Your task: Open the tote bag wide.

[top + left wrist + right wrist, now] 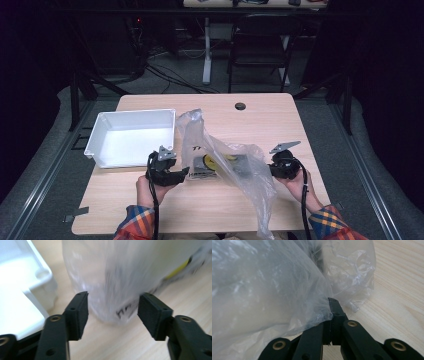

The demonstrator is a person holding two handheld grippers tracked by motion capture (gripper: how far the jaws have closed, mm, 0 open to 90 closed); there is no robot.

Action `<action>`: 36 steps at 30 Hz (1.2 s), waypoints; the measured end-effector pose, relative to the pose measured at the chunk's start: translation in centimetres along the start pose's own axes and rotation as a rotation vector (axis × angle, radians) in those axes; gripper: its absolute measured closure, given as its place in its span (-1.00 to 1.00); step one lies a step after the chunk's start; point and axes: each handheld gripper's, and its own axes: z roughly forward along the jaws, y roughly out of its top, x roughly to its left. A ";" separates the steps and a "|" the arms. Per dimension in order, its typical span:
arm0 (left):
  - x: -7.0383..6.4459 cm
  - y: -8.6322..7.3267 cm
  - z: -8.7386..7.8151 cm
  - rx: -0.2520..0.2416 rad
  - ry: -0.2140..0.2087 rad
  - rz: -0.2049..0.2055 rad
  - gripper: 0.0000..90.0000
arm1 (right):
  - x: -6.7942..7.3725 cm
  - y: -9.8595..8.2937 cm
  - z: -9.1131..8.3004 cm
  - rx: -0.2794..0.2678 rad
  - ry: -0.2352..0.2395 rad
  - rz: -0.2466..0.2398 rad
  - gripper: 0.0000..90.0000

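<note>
**Plastic bag stretched between two grippers**

The clear plastic bag [235,165] lies near the middle of the wooden table [280,120], just right of the white bin [131,136]. Its long axis runs from the far left, beside the bin, to the near edge on the right, where its tail hangs over. A dark and yellow object [212,162] sits inside; the film blurs what it is. In the left gripper view the bag is smeared, its print unreadable. The left gripper [112,311] stands wide open, jaws either side of the bag's end, whether touching I cannot tell. The right gripper [331,312] is clamped on a fold of film.
</note>
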 end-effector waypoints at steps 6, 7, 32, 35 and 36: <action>-0.5 0.4 1.6 -0.012 0.011 0.035 0.53 | -0.1 0.1 -0.4 0.016 0.000 -0.006 0.80; -0.4 0.4 2.3 0.010 0.001 0.045 0.76 | -0.2 0.2 -1.0 0.011 0.004 -0.001 0.62; 0.5 -0.1 3.7 0.069 0.000 0.061 0.98 | 1.9 2.9 -4.7 -0.114 0.129 -0.032 -0.31; 0.5 -0.1 3.7 0.076 -0.005 0.069 0.98 | 2.5 3.0 -3.2 -0.060 0.117 -0.050 -0.06; 0.5 -0.1 3.7 0.076 -0.006 0.071 0.98 | 2.6 2.9 -2.7 -0.050 0.127 -0.046 0.04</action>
